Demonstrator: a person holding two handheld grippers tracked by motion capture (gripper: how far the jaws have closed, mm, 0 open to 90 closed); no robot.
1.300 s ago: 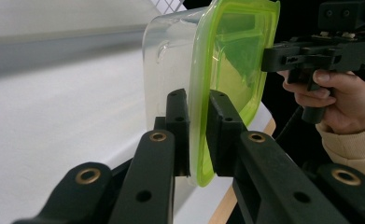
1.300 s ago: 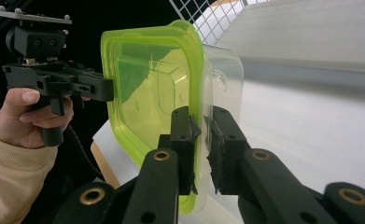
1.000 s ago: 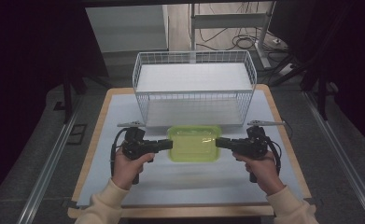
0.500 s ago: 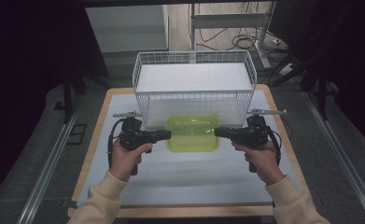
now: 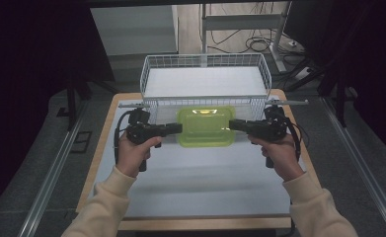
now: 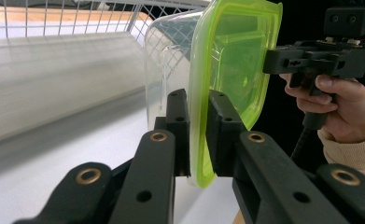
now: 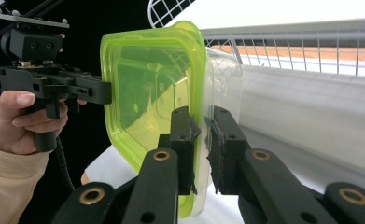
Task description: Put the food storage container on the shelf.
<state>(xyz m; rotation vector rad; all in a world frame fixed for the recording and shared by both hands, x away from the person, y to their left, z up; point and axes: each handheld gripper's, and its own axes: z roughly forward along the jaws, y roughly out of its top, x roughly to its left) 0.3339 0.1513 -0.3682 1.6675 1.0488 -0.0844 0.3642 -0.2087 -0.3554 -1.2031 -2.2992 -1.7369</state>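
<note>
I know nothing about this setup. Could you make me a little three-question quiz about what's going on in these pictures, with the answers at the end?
1. True or false: the clear plastic container with the lime-green lid is gripped by both the left gripper and the right gripper.
2. Which part of the container do the jaws pinch? A) the lid's rim at two opposite ends B) the clear bottom C) a handle on top
3. Fill in: just beyond the container, on the white table mat, stands a white wire ____.

Key: 1 true, each pair of jaws is closed on the lid's edge. 2 A. 3 basket.
</note>
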